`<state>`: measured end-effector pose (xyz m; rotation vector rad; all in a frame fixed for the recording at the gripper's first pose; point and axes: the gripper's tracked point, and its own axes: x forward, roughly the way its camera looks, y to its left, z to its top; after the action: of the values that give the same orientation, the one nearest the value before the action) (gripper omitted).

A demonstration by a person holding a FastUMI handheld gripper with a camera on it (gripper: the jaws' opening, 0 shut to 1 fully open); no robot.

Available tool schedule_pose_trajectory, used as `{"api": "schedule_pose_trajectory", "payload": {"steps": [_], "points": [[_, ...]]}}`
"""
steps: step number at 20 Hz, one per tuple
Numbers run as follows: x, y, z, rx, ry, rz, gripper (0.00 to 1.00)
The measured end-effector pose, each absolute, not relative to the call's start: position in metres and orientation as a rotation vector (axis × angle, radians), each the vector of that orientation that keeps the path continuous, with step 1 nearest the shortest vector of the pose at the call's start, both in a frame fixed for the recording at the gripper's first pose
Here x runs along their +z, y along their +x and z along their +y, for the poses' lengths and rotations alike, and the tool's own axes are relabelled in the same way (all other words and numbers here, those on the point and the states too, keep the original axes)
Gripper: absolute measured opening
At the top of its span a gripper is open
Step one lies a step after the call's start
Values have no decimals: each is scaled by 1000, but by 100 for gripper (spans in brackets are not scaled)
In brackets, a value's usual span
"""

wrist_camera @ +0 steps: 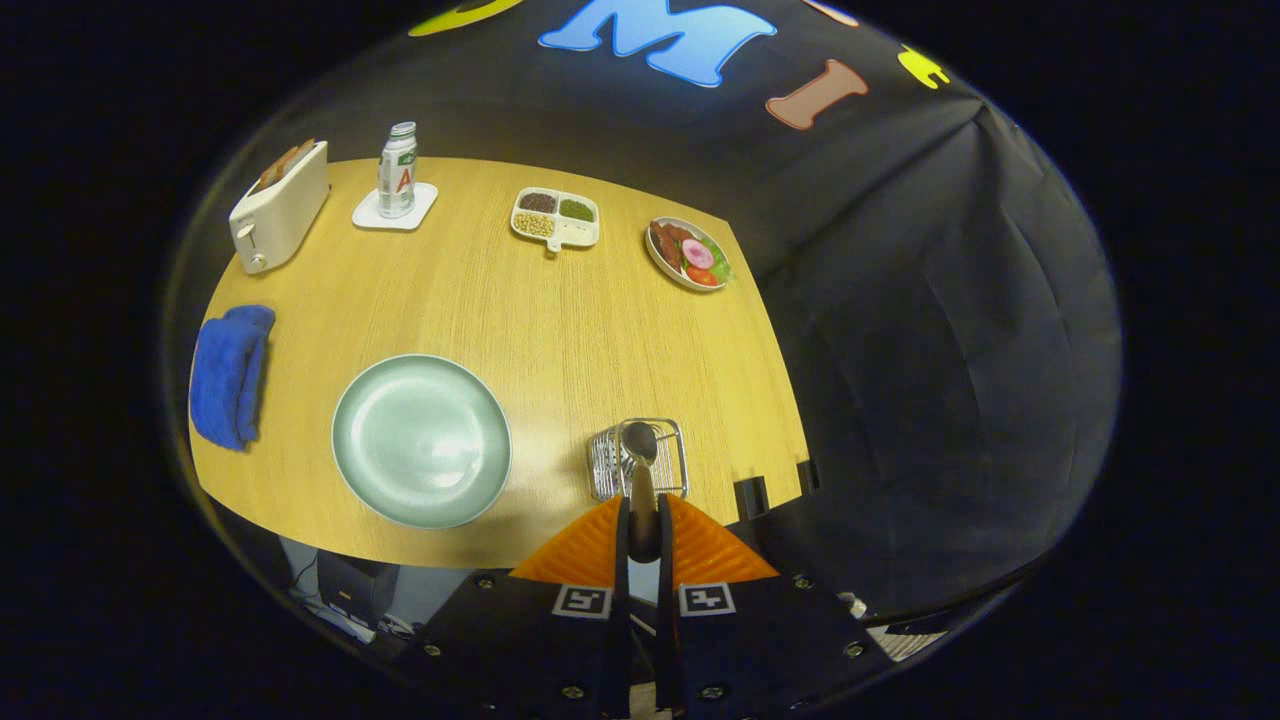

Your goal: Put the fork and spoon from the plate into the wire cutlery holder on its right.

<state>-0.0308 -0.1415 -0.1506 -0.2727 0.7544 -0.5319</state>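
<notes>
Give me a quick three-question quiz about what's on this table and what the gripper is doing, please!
1. True or false: the green plate still has a fork lying on it.
2. What is the gripper holding? A) a blue cloth B) a spoon C) a bottle
3. Fill in: the spoon's bowl is right over the wire ______.

Key
1. False: the plate looks bare.
2. B: both orange fingers press on the spoon's handle.
3. Cutlery holder, which stands on the wooden table to the right of the plate, just ahead of the fingers.
</notes>
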Motion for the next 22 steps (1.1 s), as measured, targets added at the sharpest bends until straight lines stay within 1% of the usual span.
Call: {"api": "schedule_pose_trajectory", "payload": {"steps": [5, 8, 11, 19, 22], "points": [[-166, -25, -154, -513, -189, 799, 10], [-164, -24, -162, -522, -205, 801, 14], [-159, -23, -162, -521, -228, 788, 14], [-156, -17, -143, -463, -255, 759, 14], [-152, -12, -133, -429, -250, 721, 14]]}}
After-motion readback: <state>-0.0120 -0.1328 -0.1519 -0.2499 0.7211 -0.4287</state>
